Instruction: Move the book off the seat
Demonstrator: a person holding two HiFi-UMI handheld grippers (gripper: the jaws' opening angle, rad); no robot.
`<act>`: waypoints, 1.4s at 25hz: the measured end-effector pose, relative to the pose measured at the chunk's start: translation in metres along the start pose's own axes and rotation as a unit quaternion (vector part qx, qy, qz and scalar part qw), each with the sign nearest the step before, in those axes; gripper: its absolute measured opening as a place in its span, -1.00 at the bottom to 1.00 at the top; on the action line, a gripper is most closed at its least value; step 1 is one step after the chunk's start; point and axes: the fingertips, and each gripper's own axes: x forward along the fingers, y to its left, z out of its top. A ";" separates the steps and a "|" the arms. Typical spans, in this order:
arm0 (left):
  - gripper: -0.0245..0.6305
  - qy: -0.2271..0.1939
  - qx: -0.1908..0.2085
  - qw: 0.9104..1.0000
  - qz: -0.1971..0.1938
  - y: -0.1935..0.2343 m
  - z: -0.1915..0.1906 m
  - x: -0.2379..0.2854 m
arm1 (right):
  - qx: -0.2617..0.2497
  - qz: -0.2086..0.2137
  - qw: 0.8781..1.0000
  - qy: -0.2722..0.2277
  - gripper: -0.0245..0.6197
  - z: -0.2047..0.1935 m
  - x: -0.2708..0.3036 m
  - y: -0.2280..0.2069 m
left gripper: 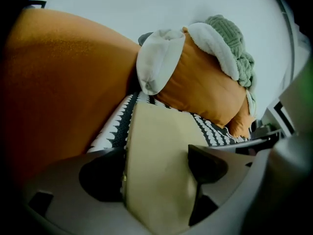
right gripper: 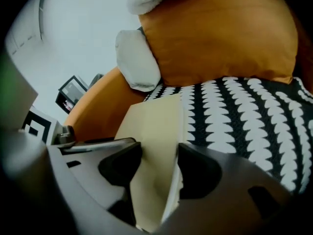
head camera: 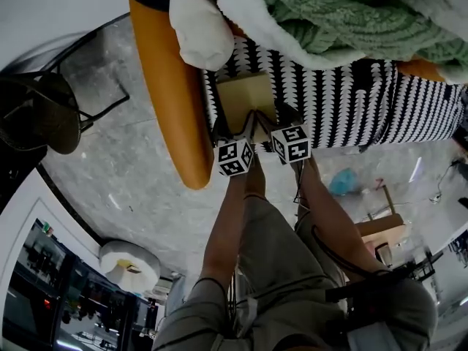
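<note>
Black-and-white square markers are showing on the two cubes in the middle of the head view, one on the left gripper (head camera: 247,126) and one on the right gripper (head camera: 268,121), while the book (head camera: 245,97) is presenting a plain tan cover. The book is lying just above the frame's centre on the black-and-white patterned seat (head camera: 351,108), beside the orange armrest (head camera: 172,101) at its left and below a white plush cushion (head camera: 199,24) and a green knitted blanket (head camera: 329,13) along the top edge. Both grippers are pointing up-frame at the book's lower edge, side by side. In the left gripper view, the left gripper (left gripper: 156,168) is standing wide open with the book (left gripper: 156,155) filling the gap between its jaws at lower centre. In the right gripper view, the right gripper (right gripper: 159,165) is holding its jaws narrower but still apart. The book (right gripper: 156,146) is running between them, with its pale page edge lying next to the jaw on the right of the frame.
</note>
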 end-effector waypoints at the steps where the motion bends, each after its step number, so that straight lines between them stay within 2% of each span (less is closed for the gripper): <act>1: 0.31 0.004 0.009 1.000 -0.001 -0.001 0.002 -0.002 | 0.003 0.005 1.000 0.004 -0.24 0.001 -0.001 0.004; 5: 0.31 0.018 0.073 0.997 -0.019 -0.009 0.009 -0.007 | 0.036 0.012 0.999 -0.003 -0.22 0.006 -0.007 0.008; 7: 0.31 0.010 0.085 0.996 -0.028 -0.016 0.017 -0.012 | 0.024 0.014 0.999 -0.020 -0.21 0.017 -0.015 0.008; 13: 0.31 -0.055 0.080 0.995 -0.007 -0.039 0.069 -0.063 | -0.033 0.025 0.997 -0.070 -0.21 0.068 -0.064 0.042; 18: 0.30 -0.129 0.099 0.987 0.012 -0.075 0.145 -0.134 | -0.065 0.045 0.988 -0.135 -0.21 0.135 -0.137 0.087; 21: 0.30 -0.185 0.112 0.976 0.017 -0.100 0.205 -0.184 | -0.093 0.056 0.977 -0.185 -0.21 0.190 -0.190 0.121; 25: 0.30 -0.267 0.136 0.954 0.018 -0.142 0.292 -0.246 | -0.134 0.069 0.953 -0.262 -0.21 0.269 -0.265 0.161; 29: 0.29 -0.319 0.155 0.935 0.012 -0.191 0.354 -0.320 | -0.152 0.073 0.935 -0.313 -0.21 0.321 -0.352 0.198; 35: 0.29 -0.391 0.176 0.903 0.004 -0.258 0.435 -0.416 | -0.190 0.075 0.900 -0.386 -0.21 0.392 -0.471 0.246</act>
